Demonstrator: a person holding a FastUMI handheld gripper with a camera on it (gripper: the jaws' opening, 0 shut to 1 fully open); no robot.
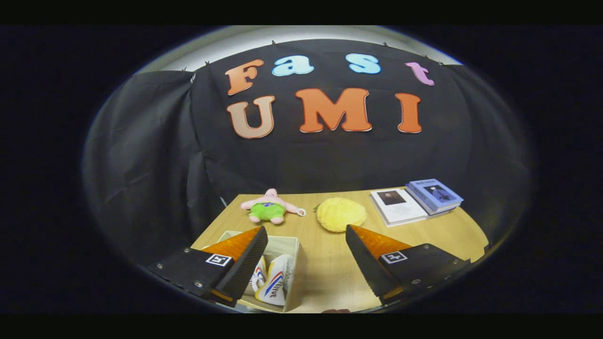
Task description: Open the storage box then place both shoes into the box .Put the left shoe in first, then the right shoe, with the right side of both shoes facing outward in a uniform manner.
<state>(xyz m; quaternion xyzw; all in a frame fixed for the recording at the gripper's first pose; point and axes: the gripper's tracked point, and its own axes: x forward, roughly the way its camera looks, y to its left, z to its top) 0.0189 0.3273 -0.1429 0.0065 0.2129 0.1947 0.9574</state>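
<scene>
Both shoes point(273, 282) sit in storage box point(287, 247), at 9 o'clock of hand-held gripper point(306, 256), fingers apart, empty. Placement looks done; next: withdraw.

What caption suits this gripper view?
Open gripper above table; both shoes in the storage box.

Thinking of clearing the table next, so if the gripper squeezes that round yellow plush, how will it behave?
The yellow plush looks fuzzy and domed, so it probably squashes and feels light. Resting flat on the table, it seems unlikely to roll. The open gripper holds nothing.
</scene>
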